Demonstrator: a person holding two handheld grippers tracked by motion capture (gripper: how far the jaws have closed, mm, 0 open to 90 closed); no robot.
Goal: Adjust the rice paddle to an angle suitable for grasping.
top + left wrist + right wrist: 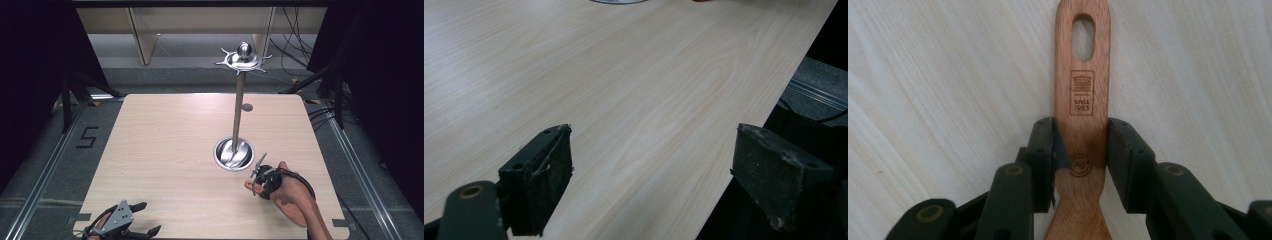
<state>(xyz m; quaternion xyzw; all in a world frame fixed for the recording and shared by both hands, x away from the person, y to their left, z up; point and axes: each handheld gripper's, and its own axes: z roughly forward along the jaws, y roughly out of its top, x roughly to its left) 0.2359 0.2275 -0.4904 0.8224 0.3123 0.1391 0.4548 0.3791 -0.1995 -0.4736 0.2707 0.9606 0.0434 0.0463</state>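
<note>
A wooden spatula with a slotted hole and a stamped mark lies flat on the pale wood table. My right gripper is shut on its handle, one pad pressed on each side edge. From above, the right gripper points down at the table's near right, and the handle end of the spatula sticks out to its left. My left gripper rests at the near left edge, open with nothing between the jaws. Its own view has the left gripper over bare table.
A tall metal stand rises from a round steel base just beyond the right gripper, and a ring of hooks tops it. Dark floor, rails and cables surround the table.
</note>
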